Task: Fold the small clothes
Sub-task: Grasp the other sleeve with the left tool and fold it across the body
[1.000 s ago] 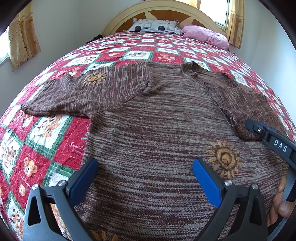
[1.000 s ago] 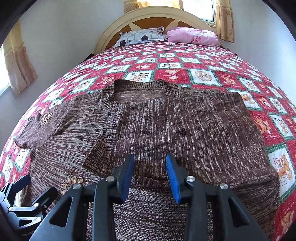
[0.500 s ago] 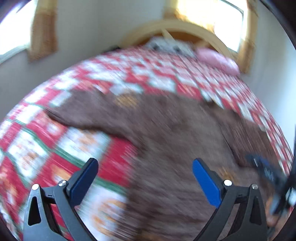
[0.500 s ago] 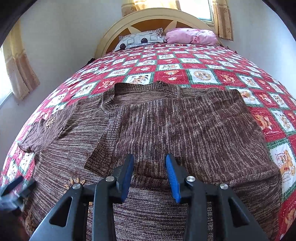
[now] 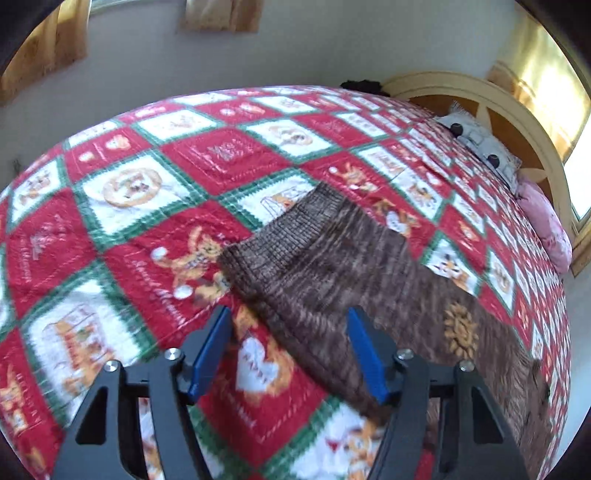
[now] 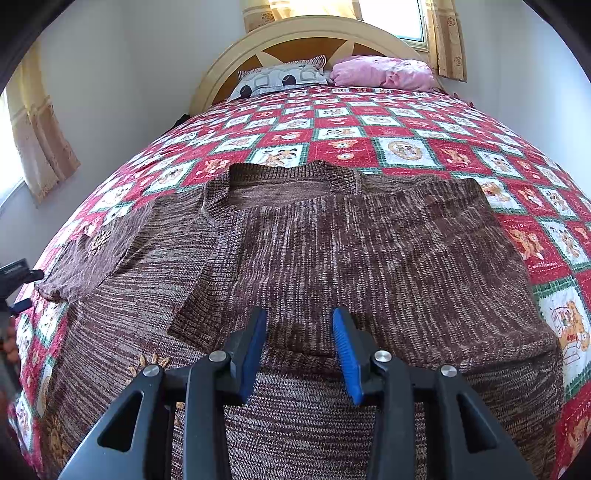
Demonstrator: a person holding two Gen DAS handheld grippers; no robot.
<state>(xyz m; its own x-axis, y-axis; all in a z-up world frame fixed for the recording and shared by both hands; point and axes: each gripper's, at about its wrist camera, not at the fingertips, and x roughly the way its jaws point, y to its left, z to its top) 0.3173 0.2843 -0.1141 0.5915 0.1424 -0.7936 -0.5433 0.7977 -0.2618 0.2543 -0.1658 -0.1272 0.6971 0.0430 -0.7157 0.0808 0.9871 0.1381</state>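
My left tool [image 5: 290, 354] hangs released just short of the unfolded left sleeve [image 5: 317, 258], whose long axis runs away from its cuff toward the sweater [image 6: 369, 258] on the bed [image 6: 406, 147]; my right tool [image 6: 300, 354], also released, hovers over the sweater's middle

Sweater [image 5: 332, 273] hem cut off below

A red, white and green patchwork quilt [image 6: 402, 151] (printed with little bears) covers the bed. At twelve o'clock a cream headboard [image 6: 306, 35] rises behind a grey patterned pillow [image 6: 280, 79] and a pink pillow [image 6: 384, 72]. Yellow curtains [image 6: 447, 44] hang at one o'clock.
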